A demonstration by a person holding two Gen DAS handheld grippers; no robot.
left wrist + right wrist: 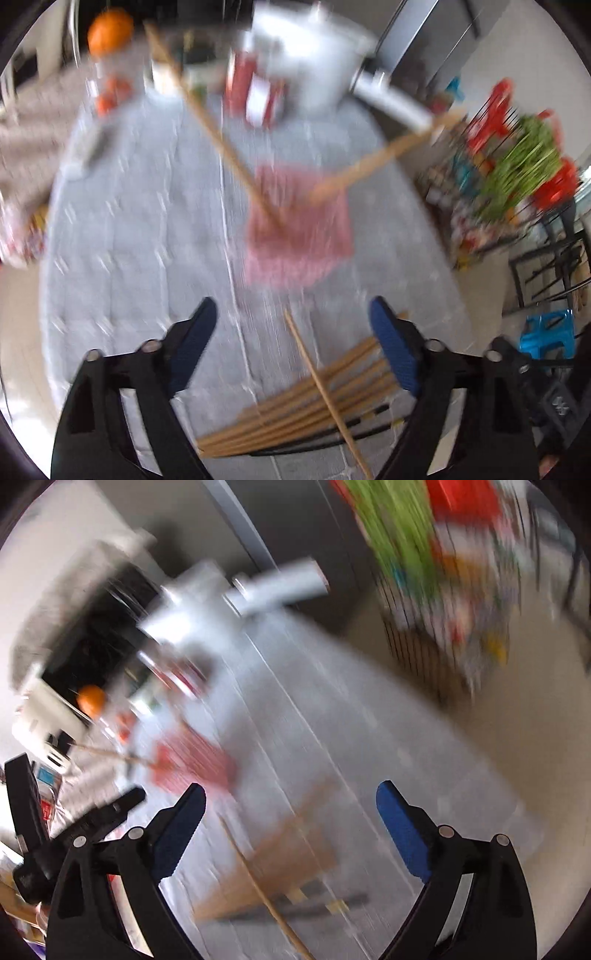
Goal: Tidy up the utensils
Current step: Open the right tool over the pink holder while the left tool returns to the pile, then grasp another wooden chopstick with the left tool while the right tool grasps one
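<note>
Both views were blurred. The left gripper stood with its blue-padded jaws spread wide and nothing between the pads, pointing down at a table covered with a grey cloth. Just below and between its fingers lay a bundle of wooden chopsticks, fanned out side by side near the table's edge, with one loose chopstick lying crosswise over them. Farther along the table sat a pink checked cloth, and two more long wooden sticks rested on it, their far ends splayed apart toward the back of the table. Behind the cloth stood a white pot with a long handle, a red carton and an orange ball-shaped thing. The right gripper was likewise spread wide and empty, tilted down over the same fan of chopsticks, with the crossing stick running between its fingers. The left gripper's black body showed at that view's left edge.
</note>
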